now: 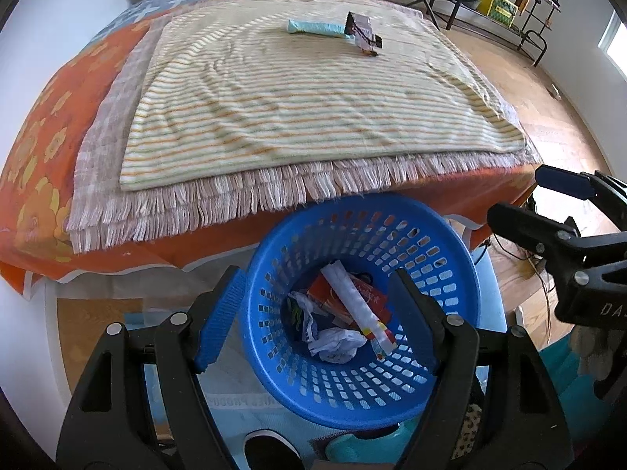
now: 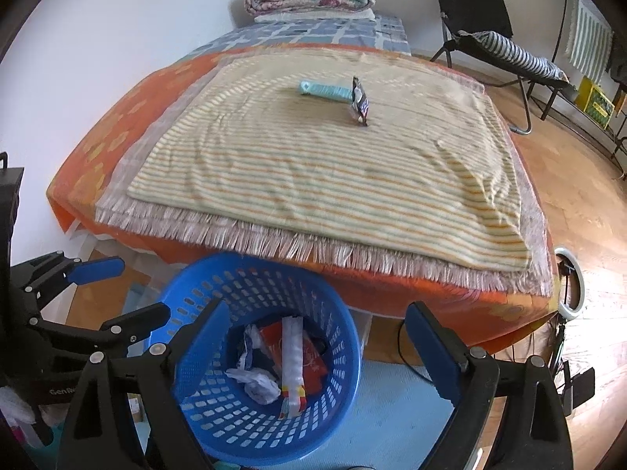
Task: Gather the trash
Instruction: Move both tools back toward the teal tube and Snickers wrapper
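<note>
Trash is seen in two places. At the lower centre of both views a blue perforated basket stands on the floor below the foot of the bed, and crumpled white paper, a red packet and a long white wrapper are held inside it. In the upper centre, on the striped towel, a light teal wrapper lies touching a dark wrapper. The left hand-held gripper is spread wide above the basket with nothing between its jaws. The right hand-held gripper is likewise spread wide and carries nothing.
</note>
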Demonstrator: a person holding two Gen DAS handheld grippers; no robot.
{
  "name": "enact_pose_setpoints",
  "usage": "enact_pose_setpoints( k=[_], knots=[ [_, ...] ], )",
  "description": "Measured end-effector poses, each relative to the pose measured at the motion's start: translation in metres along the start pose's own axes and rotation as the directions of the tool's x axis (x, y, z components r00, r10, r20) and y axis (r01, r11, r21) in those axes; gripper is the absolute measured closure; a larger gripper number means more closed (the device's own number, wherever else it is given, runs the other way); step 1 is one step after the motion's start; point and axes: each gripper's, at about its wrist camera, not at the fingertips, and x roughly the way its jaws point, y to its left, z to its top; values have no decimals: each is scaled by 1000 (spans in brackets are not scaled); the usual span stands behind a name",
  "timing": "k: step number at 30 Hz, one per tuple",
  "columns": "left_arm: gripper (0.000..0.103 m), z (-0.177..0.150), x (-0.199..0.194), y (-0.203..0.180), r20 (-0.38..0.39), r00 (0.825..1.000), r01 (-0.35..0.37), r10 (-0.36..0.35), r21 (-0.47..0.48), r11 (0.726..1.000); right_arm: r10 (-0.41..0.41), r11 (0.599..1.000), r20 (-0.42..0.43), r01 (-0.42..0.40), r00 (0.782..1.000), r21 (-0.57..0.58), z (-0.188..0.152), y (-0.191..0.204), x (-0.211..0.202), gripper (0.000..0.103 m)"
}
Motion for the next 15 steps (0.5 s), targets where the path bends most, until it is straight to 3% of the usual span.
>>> enact_pose_setpoints(
  k=[7,15],
  knots=[
    [25,10,-7,3,28,1000,6,-5,-10,1000,28,999,9,-28,1000,14,12,-2,-4,10],
    [25,28,-18,7,66,998,-2,3,-14,1000,2,1000,69,-1,998,-26,34,-8,-8,7]
  ],
)
